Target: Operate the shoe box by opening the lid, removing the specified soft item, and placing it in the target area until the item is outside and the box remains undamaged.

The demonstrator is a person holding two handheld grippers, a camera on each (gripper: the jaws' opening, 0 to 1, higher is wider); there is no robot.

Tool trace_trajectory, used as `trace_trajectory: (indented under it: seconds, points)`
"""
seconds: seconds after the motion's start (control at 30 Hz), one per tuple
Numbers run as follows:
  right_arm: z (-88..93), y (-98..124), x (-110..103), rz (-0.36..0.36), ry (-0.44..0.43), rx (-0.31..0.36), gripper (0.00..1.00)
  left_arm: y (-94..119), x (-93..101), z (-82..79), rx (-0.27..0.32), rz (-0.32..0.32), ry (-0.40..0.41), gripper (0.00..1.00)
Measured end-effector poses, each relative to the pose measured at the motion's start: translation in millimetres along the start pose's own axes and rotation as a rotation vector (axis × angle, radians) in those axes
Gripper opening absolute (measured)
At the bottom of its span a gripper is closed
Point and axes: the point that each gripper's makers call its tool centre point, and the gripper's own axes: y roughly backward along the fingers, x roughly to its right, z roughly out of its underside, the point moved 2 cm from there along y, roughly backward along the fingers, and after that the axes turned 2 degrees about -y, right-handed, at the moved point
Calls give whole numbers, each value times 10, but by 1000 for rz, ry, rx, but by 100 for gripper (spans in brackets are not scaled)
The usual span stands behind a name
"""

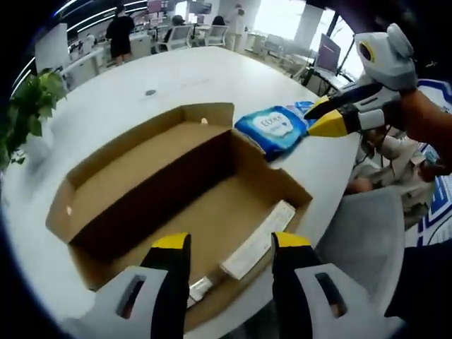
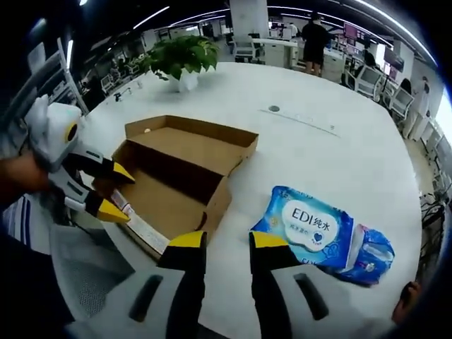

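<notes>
Your left gripper [image 1: 229, 244]: two black jaws tipped with yellow pads, each rising from a pale grey moulded shell with a dark slot.
Your right gripper [image 2: 227, 244]: the same build, black jaws, yellow tips, grey slotted shells.
Housing behind the jaws: white rounded casing with a yellow-ringed round socket.
Your clothing: blue-and-white patterned fabric just behind the right gripper's housing.

Shoe box [image 2: 180, 169] open on white table [image 2: 311, 148]; blue wipes pack [image 2: 318, 229] outside, beside right tool [image 2: 228, 244], jaws apart, empty.
</notes>
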Motion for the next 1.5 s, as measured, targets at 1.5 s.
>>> trace_trajectory:
  seconds: [1.5]
  points:
    - [281, -761, -1087, -422, 420, -401, 21, -262, -357, 201, -113, 27, 61, 42]
